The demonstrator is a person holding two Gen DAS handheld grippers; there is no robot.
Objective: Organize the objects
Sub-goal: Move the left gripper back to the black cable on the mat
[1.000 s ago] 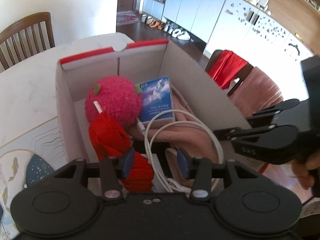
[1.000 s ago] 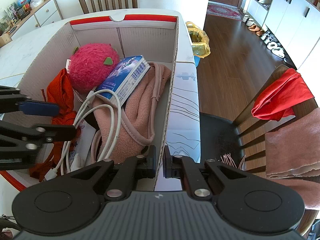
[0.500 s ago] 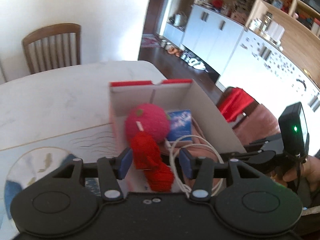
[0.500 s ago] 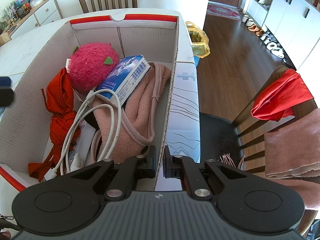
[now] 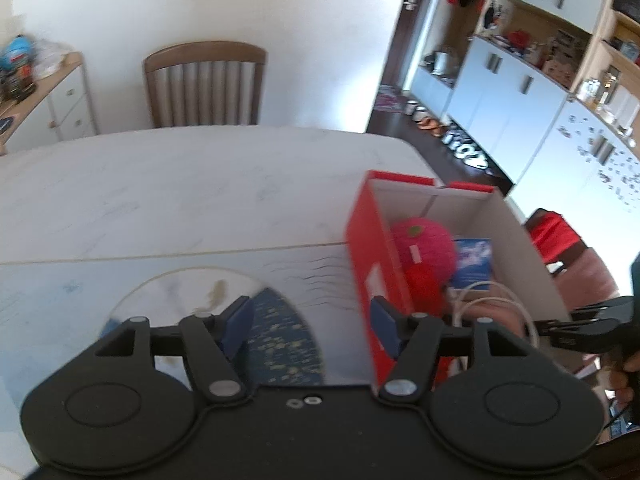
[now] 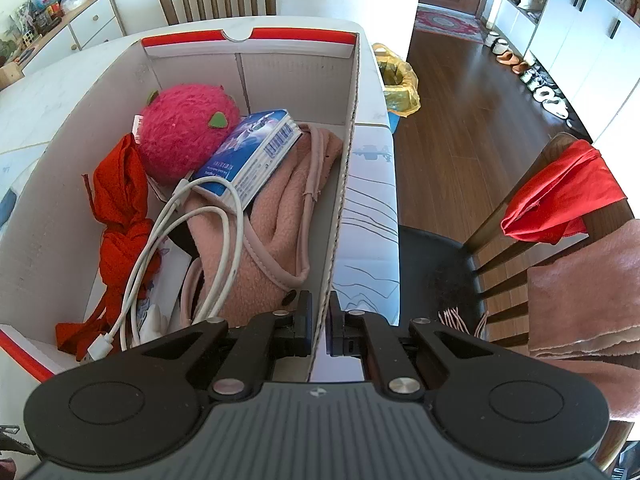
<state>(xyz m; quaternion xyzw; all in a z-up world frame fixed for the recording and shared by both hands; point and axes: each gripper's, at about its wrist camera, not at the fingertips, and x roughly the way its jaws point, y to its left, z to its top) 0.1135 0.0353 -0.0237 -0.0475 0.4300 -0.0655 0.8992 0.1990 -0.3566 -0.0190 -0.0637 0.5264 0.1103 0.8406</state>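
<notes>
Left gripper [image 5: 312,330]: jaws apart and just been opening, nothing between them; it hangs over the table [image 5: 192,184], left of the box, outside its red wall. Judged free to fetch the next item.
Red cloth [image 6: 120,208]: against the box's left wall, a bunched strip; long axis runs near end to far end of the box, top end beside the plush.
Plush [image 6: 186,132]: round pink ball in the box's far left corner, wedged between the cloth and the pack; no clear axis.
Cable [image 6: 208,236]: white, looped over the middle of the box; plug end at the near left corner.
Pack [image 6: 252,152]: blue-white, leaning on the plush, long axis slanting toward the box's far right.
Pink fleece [image 6: 280,220]: fills the box's right side, under the pack and cable.
Box [image 6: 352,128]: on the table, long axis pointing away toward the far chair.
Right gripper [image 6: 318,326]: pinched together on the box's right wall at its near end; likely steadying the box while it is filled.
</notes>
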